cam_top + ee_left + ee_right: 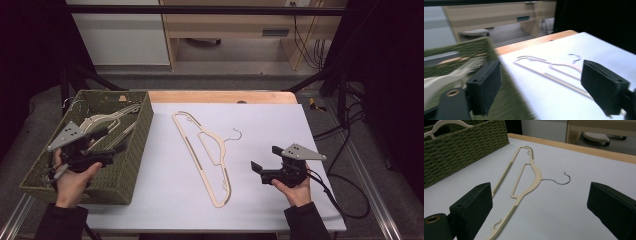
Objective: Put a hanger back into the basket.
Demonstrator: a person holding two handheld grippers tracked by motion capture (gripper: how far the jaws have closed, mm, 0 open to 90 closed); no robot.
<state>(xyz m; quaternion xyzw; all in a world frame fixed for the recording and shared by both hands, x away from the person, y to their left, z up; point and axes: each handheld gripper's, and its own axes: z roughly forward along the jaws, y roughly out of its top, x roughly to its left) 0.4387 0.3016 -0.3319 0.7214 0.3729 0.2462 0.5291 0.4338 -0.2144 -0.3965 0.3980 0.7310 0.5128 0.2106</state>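
One hanger lies lengthwise on the sheet, nearer the right gripper, jaws spread; the left gripper, apparently spread empty, hovers over the basket.

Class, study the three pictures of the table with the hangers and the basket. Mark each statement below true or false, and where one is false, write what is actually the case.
1. A cream hanger lies flat on the white table sheet. True.
2. The woven basket is red. False: it is olive green.
3. The right gripper is clamped on the hanger's metal hook. False: its jaws stand apart with nothing between them, short of the hanger.
4. More hangers lie inside the basket. True.
5. The left gripper is over the basket with its jaws apart. True.
6. The basket stands at the right side of the table. False: in the high view it stands at the left.
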